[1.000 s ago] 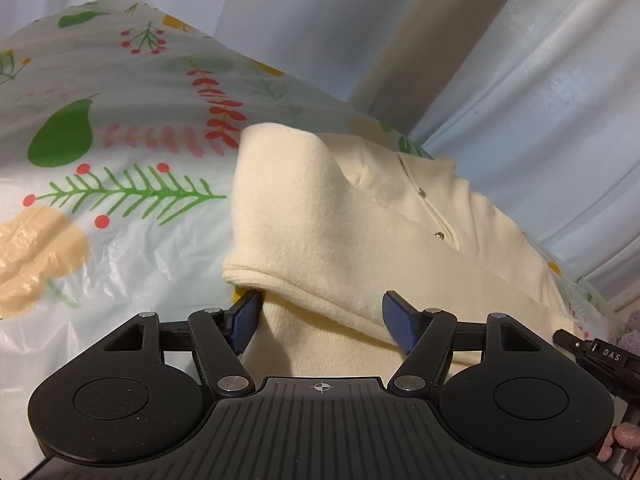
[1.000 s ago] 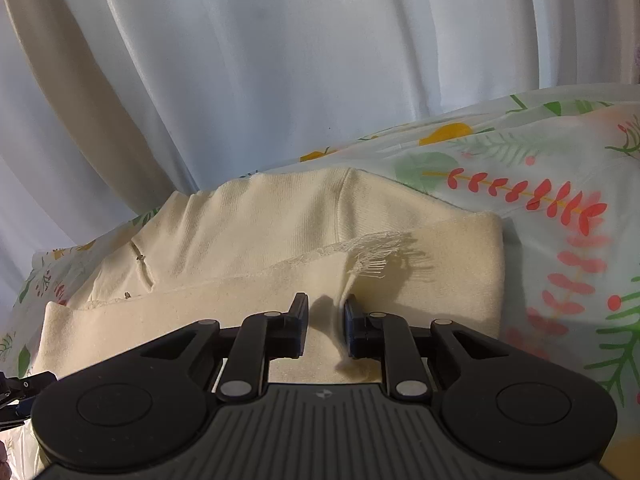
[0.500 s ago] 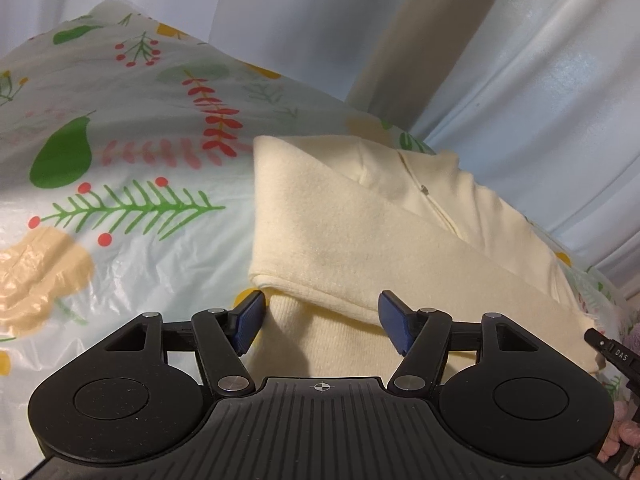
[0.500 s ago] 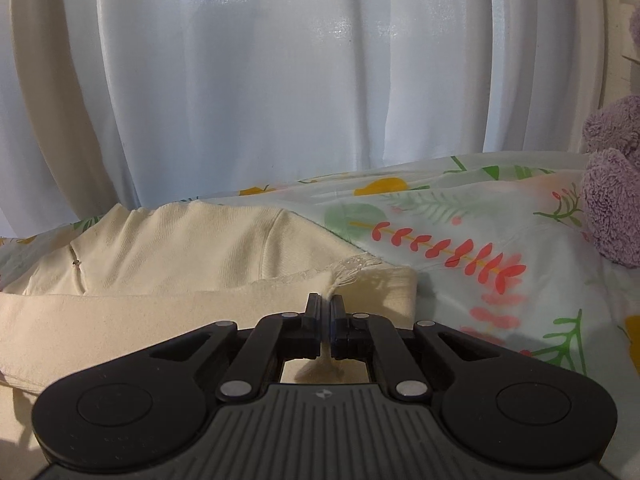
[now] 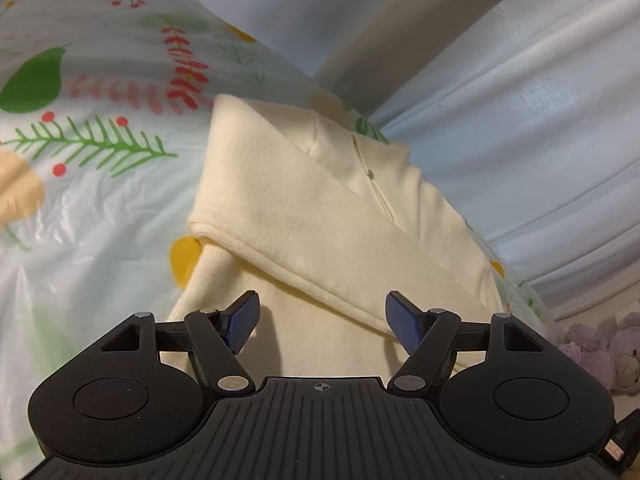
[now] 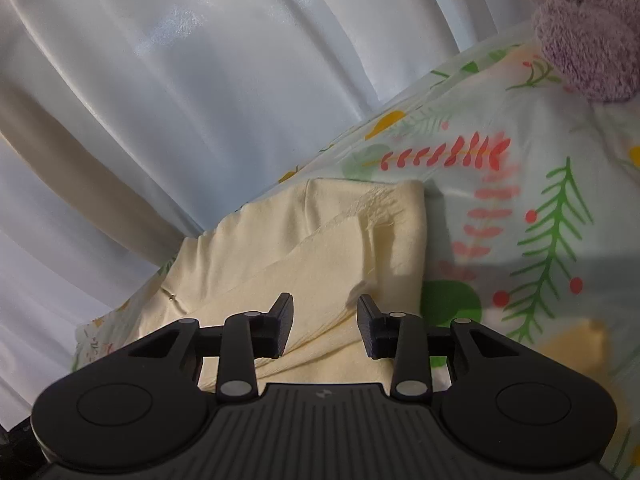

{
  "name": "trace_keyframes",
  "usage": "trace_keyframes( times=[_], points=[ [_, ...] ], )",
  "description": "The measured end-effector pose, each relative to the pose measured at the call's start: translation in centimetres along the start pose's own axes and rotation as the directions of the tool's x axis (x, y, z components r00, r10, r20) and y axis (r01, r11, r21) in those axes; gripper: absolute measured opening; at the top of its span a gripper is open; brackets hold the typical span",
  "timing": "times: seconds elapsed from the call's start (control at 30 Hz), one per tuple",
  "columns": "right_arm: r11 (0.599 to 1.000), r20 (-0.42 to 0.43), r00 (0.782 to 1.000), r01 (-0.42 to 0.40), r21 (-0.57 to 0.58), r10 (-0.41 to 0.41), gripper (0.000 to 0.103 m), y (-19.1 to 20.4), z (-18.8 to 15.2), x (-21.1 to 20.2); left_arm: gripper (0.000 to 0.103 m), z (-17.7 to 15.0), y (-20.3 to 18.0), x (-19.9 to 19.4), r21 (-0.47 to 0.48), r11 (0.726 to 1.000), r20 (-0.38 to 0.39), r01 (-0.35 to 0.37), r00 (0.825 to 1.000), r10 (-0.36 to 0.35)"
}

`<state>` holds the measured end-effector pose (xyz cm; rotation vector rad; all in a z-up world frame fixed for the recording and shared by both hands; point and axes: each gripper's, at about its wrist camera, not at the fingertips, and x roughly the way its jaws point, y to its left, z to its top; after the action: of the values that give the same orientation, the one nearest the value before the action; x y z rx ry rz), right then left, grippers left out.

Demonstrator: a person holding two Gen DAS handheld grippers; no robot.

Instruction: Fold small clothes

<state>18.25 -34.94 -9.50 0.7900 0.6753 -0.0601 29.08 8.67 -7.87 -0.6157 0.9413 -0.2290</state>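
Note:
A small cream garment (image 5: 320,220) lies folded on a floral plastic sheet (image 5: 100,200), its upper layer turned over the lower one, with a buttoned placket showing near the far side. It also shows in the right wrist view (image 6: 320,248), with a frayed edge at its right end. My left gripper (image 5: 322,320) is open and empty, just above the garment's near part. My right gripper (image 6: 325,324) is open and empty, its fingers apart over the garment's near edge.
White curtains (image 6: 200,80) hang right behind the sheet. A purple plush toy (image 6: 588,28) sits at the far right on the sheet, and also shows at the right edge of the left wrist view (image 5: 600,352).
My right gripper was shut on the garment's edge half a second ago and is now open, with the cloth lying down. My left gripper stayed open and drew back slightly.

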Motion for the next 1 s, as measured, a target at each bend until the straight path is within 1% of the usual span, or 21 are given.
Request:
trace_keyframes(
  times=[0.03, 0.07, 0.13, 0.17, 0.23, 0.33, 0.43, 0.47, 0.53, 0.63, 0.7, 0.73, 0.77, 0.8, 0.83, 0.93, 1.0],
  points=[
    [0.999, -0.016, 1.0, -0.019, 0.031, 0.02, 0.034, -0.2, -0.3, 0.6, 0.075, -0.1, 0.0, 0.5, -0.007, 1.0, -0.002, 0.006, 1.0, -0.006],
    [0.999, -0.026, 0.999, -0.017, 0.044, 0.019, 0.034, -0.3, -0.5, 1.2, 0.074, -0.2, -0.2, 1.3, -0.012, 1.0, -0.003, -0.011, 1.0, 0.011],
    [0.999, -0.014, 1.0, -0.006, 0.037, 0.007, 0.034, 0.0, -0.7, 2.1, 0.073, -0.2, -1.0, 1.8, 0.017, 0.999, 0.034, -0.035, 0.999, 0.035],
    [0.999, -0.004, 1.0, -0.001, 0.037, 0.002, 0.033, 0.1, -0.7, 2.4, 0.071, -0.1, -1.4, 2.2, 0.031, 0.998, 0.04, -0.062, 0.997, 0.06],
    [0.999, -0.014, 1.0, -0.002, 0.051, 0.003, 0.032, 0.3, -0.7, 3.0, 0.063, 0.2, -1.9, 2.8, 0.04, 0.994, 0.041, -0.102, 0.994, 0.101],
    [0.999, -0.029, 1.0, 0.006, 0.042, -0.005, 0.024, 0.5, -1.1, 3.2, 0.054, 0.5, -2.3, 3.1, 0.055, 0.988, 0.038, -0.144, 0.989, 0.142],
    [0.999, -0.044, 0.999, 0.01, 0.049, -0.007, 0.025, 0.4, -1.4, 2.3, 0.052, 0.5, -2.3, 3.0, 0.055, 0.986, 0.034, -0.158, 0.987, 0.156],
    [0.998, -0.054, 0.999, 0.002, 0.063, 0.002, 0.029, 0.2, -1.6, 1.9, 0.052, 0.4, -2.2, 3.0, 0.049, 0.987, 0.033, -0.153, 0.988, 0.152],
    [0.997, -0.074, 0.997, 0.014, 0.073, -0.008, 0.036, 0.0, -1.9, 1.9, 0.052, 0.4, -2.1, 3.0, 0.045, 0.988, 0.033, -0.149, 0.989, 0.147],
    [0.997, -0.062, 0.998, 0.014, 0.072, -0.009, 0.036, -0.1, -1.8, 2.4, 0.05, 0.5, -2.2, 3.1, 0.049, 0.988, 0.032, -0.148, 0.989, 0.147],
    [0.997, -0.042, 0.999, 0.014, 0.074, -0.011, 0.035, 0.0, -1.5, 2.9, 0.046, 0.6, -2.3, 3.2, 0.054, 0.987, 0.031, -0.153, 0.988, 0.152],
    [0.997, -0.033, 0.999, 0.018, 0.071, -0.016, 0.029, 0.1, -1.4, 3.2, 0.044, 0.6, -2.3, 3.3, 0.057, 0.986, 0.03, -0.154, 0.988, 0.152],
    [0.998, -0.028, 0.999, 0.024, 0.064, -0.022, 0.018, 0.1, -1.2, 3.5, 0.042, 0.7, -2.3, 3.3, 0.06, 0.986, 0.031, -0.156, 0.987, 0.155],
    [0.998, -0.027, 0.999, 0.033, 0.052, -0.031, 0.015, 0.2, -1.1, 3.9, 0.037, 0.8, -2.3, 3.3, 0.059, 0.985, 0.03, -0.159, 0.987, 0.158],
    [0.999, -0.024, 0.999, 0.038, 0.038, -0.037, 0.012, 0.3, -1.1, 4.1, 0.035, 0.8, -2.2, 3.4, 0.057, 0.986, 0.03, -0.159, 0.987, 0.157],
    [0.996, 0.005, 0.998, 0.071, -0.055, -0.07, 0.01, 1.1, -0.8, 4.6, 0.028, 1.1, -1.8, 3.6, 0.051, 0.987, 0.041, -0.152, 0.988, 0.15],
    [0.993, 0.024, 0.997, 0.082, -0.091, -0.08, 0.01, 1.5, -0.6, 4.9, 0.028, 1.2, -1.5, 3.8, 0.051, 0.988, 0.057, -0.145, 0.988, 0.142]
  ],
)
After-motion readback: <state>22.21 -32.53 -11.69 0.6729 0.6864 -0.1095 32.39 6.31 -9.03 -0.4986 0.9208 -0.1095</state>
